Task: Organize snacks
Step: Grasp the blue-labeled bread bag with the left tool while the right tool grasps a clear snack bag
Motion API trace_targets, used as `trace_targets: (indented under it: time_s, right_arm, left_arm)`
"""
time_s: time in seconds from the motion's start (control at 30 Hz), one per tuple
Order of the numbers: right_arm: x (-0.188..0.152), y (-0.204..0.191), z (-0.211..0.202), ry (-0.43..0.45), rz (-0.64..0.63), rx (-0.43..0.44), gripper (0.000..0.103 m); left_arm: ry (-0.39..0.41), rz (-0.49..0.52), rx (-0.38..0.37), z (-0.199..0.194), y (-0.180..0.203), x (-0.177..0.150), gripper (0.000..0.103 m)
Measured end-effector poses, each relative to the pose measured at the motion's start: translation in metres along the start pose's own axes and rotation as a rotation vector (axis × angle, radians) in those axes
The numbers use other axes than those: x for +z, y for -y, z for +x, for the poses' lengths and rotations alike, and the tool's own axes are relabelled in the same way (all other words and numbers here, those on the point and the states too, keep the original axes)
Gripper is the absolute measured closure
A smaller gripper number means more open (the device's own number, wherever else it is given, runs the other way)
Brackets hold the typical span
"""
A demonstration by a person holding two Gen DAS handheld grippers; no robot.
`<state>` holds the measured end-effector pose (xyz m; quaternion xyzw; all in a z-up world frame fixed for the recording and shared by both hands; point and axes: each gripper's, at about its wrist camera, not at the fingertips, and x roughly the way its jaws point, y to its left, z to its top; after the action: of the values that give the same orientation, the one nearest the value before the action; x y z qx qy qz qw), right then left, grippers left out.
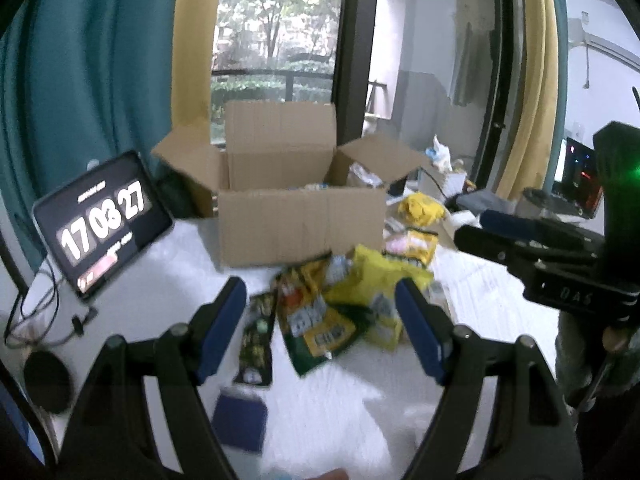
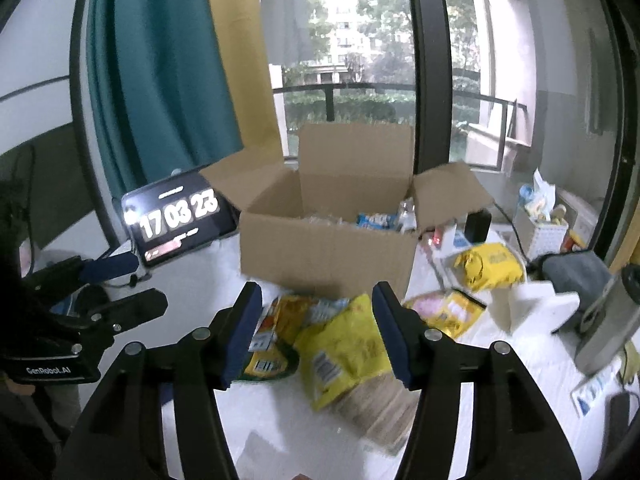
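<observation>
An open cardboard box (image 1: 300, 224) (image 2: 326, 248) stands on the white table, with a few snack packs inside it. In front of it lies a heap of snack bags: a green and yellow bag (image 1: 316, 320), a yellow bag (image 1: 376, 284) (image 2: 344, 352), a dark narrow pack (image 1: 256, 340) and a pink and yellow pack (image 1: 412, 244) (image 2: 448, 310). My left gripper (image 1: 320, 328) hovers open over the heap, nothing between its fingers. My right gripper (image 2: 316, 332) is open above the yellow bag, not touching it. Each gripper shows at the side of the other's view.
A tablet (image 1: 102, 220) (image 2: 176, 216) showing a clock leans at the left of the box, with cables beside it. Another yellow bag (image 2: 490, 266), white boxes (image 2: 532, 308) and a grey item crowd the right side. A dark blue card (image 1: 240, 420) lies near the front.
</observation>
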<state>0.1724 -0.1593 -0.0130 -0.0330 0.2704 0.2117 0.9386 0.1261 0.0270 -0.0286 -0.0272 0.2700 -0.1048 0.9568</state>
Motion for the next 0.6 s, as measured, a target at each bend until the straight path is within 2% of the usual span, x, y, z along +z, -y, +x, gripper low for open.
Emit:
trace_targets:
  time_s: [0.5,0.6]
  right_arm:
    - [-0.086,-0.022,-0.006,-0.177,0.036,0.039,0.038]
    - [-0.102,-0.024,-0.004,-0.220,0.057,0.056,0.032]
  left_arm:
    - [-0.178,-0.043,-0.011,-0.014,-0.001,-0.109,0.024]
    - [-0.215,-0.053,-0.014,-0.015,-0.006,-0.127,0.023]
